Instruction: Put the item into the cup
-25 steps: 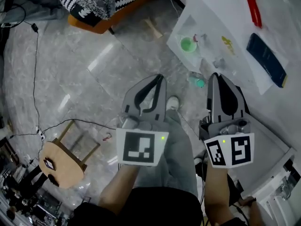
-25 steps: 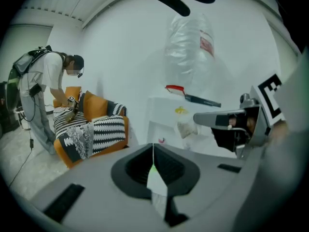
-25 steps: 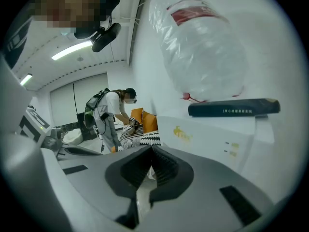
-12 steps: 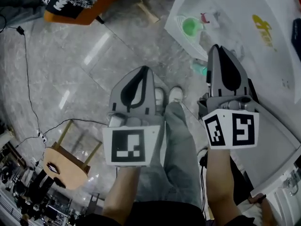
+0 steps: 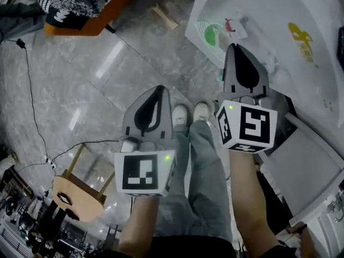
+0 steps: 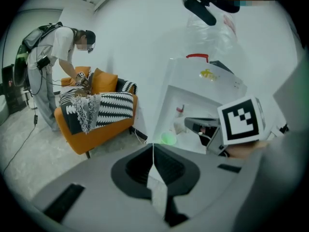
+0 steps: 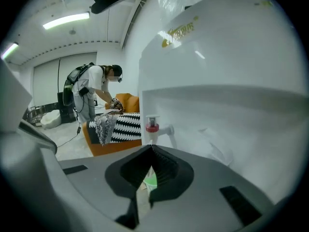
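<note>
A green cup (image 5: 211, 35) stands near the corner of the white table (image 5: 279, 4). Just beyond it lies a small white item with a red cap (image 5: 231, 24). My right gripper (image 5: 235, 47) is shut and empty, its tips just right of the cup. In the right gripper view the cup (image 7: 151, 181) shows through the gap below the shut tips (image 7: 151, 147), with the red-capped item (image 7: 152, 125) above. My left gripper (image 5: 152, 88) is shut and empty over the floor, left of the table. In the left gripper view I see the cup (image 6: 168, 138) and the right gripper (image 6: 203, 126) beside it.
An orange sofa (image 6: 96, 129) with a black-and-white striped blanket stands across the room, and a person (image 6: 48, 66) bends over it. A wooden stool (image 5: 75, 190) and a black cable (image 5: 29, 85) are on the grey floor at the left. White shoes (image 5: 191, 112) show between the grippers.
The right gripper has moved forward to the table corner, close to the green cup. The left gripper has dropped back a little. Both stay shut.
</note>
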Tool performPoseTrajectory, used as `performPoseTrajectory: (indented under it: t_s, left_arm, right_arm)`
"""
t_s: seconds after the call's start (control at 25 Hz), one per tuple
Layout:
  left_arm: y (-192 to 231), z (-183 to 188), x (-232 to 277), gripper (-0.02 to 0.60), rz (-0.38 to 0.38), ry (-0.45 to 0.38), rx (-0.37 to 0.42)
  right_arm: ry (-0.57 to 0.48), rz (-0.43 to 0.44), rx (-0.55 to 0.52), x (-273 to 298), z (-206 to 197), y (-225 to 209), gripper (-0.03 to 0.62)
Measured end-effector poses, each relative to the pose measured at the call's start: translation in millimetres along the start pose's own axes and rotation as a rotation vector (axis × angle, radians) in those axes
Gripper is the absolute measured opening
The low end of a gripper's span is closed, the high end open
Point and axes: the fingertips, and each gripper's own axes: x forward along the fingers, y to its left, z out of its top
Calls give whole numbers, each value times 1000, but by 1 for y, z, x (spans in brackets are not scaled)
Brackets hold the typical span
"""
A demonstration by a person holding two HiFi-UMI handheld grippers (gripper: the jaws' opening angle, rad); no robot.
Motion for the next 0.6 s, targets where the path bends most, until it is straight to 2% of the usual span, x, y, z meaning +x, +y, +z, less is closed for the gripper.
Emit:
performPoseTrajectory:
  t_s: [0.28, 0.6]
  left_arm:
    - [13, -17, 2, 14, 19, 16, 28]
    - [22, -32, -1, 14, 37, 27, 8]
  right_arm:
    - [12, -18, -50, 23, -25, 6, 11]
    - [61, -37, -147, 46, -47, 0, 11]
